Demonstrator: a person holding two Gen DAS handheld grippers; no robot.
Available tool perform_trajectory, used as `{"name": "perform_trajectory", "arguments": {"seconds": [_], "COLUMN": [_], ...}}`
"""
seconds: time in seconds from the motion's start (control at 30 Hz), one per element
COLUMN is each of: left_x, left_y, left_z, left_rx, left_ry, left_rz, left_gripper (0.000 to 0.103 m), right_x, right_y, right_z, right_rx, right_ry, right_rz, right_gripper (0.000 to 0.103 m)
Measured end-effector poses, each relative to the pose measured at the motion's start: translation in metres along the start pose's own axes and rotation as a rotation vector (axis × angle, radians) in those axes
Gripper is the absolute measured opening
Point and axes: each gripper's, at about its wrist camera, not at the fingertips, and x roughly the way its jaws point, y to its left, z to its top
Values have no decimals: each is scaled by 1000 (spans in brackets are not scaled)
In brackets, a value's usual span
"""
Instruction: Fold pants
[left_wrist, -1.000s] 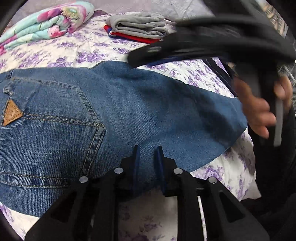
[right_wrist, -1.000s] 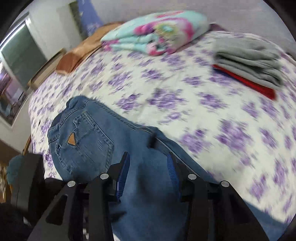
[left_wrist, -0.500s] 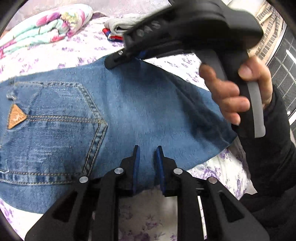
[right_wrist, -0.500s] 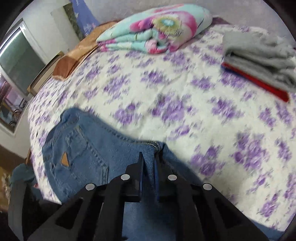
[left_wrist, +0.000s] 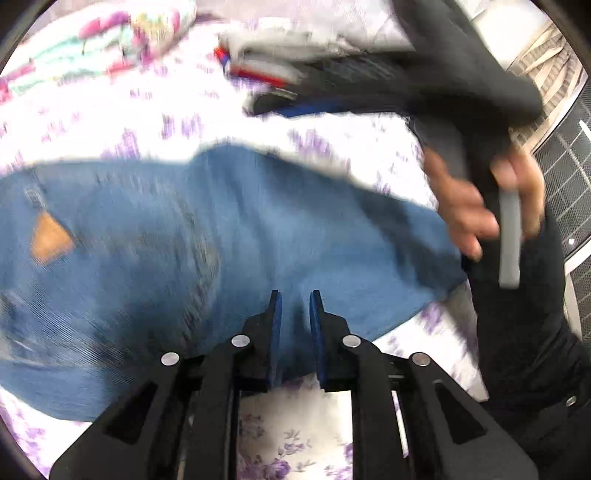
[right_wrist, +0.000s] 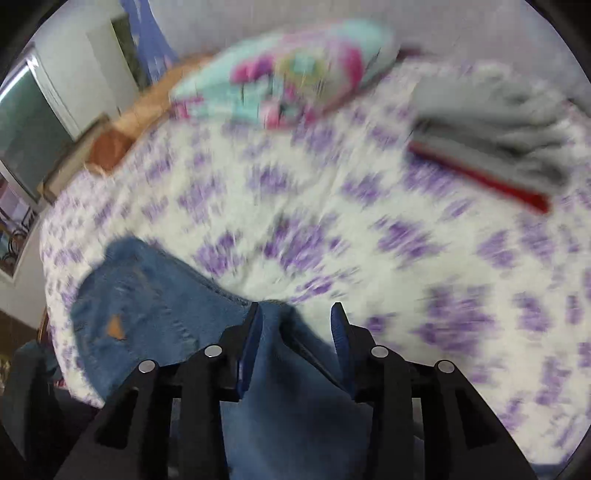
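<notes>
Floral bedspread (right_wrist: 332, 206); jeans (left_wrist: 221, 229) pinched by left gripper (left_wrist: 295, 306); right gripper (right_wrist: 295, 317) spread over them.

1. A bed (right_wrist: 332, 221) is covered by a white sheet printed with purple flowers.
2. Blue jeans (left_wrist: 221, 240) are spread on it, directly ahead of the left gripper (left_wrist: 295, 306).
3. A folded floral blanket (right_wrist: 288, 70) is seen far ahead.
4. A folded grey and red clothes stack (right_wrist: 491, 129) lies ahead to the right.
</notes>
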Motion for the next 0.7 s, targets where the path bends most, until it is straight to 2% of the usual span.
{"name": "perform_trajectory", "arguments": {"seconds": [0.03, 0.13, 0.2, 0.23, 0.27, 0.3, 0.4, 0.5, 0.57, 0.7], "left_x": [-3, 2, 27, 40, 56, 68, 93, 94, 95, 98], "left_y": [0, -2, 6, 10, 10, 11, 17, 23, 25, 29], "left_z": [7, 34, 56, 64, 67, 73, 75, 75, 72, 72], "left_rx": [2, -25, -62, -72, -82, -92, -121, -113, -114, -109], "left_ry": [-13, 1, 42, 66, 99, 121, 169, 161, 152, 127], "left_rz": [5, -2, -5, 3, 25, 40, 58, 32, 5, -32], "left_gripper": [15, 15, 15, 12, 4, 2, 0, 1, 1, 1], "right_x": [-15, -50, -61, -61, -60, -57, -37, -6, 0, -9], "right_y": [-3, -7, -2, 2, 5, 12, 24, 19, 20, 24], "right_z": [-6, -39, -69, -85, -97, -106, -132, -156, -167, -164], "right_rx": [9, 23, 16, 6, 3, -2, -7, 62, 71, 98], "right_ry": [-25, -65, -64, -47, -36, -30, 26, 139, 103, 71], "right_rz": [-13, -48, -66, -64, -59, -59, -97, -119, -136, -154], "right_gripper": [47, 47, 19, 2, 2, 1, 0, 0, 1, 1]}}
